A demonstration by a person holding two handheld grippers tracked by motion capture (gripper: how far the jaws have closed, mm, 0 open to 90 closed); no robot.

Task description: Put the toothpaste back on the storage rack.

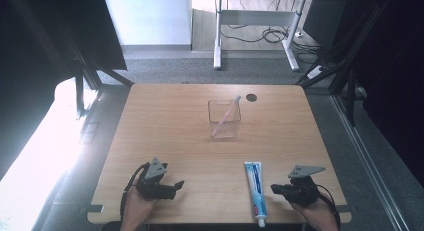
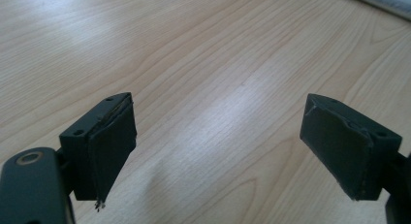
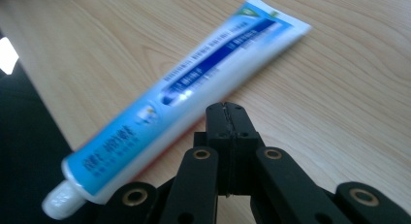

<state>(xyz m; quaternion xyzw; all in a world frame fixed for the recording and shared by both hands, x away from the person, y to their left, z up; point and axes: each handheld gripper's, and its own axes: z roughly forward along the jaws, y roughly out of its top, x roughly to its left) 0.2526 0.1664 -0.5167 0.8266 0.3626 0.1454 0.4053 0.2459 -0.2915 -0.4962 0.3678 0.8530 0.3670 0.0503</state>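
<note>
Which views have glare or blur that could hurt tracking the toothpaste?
High view: blown-out glare over the floor at left; the toothpaste tube is small but legible. Right gripper view: the tube is soft and smeared, its print unreadable, while the shut right tool is sharper. Left gripper view: a pale sheen on the table; the far top corner is blurred.

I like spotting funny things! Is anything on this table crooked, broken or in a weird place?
A little. The toothpaste tube lies flat with its cap poking past the table's near edge. The toothbrush leans slanted in the clear container. One pad on the left gripper looks frayed at its corner. Nothing is spilled.
</note>
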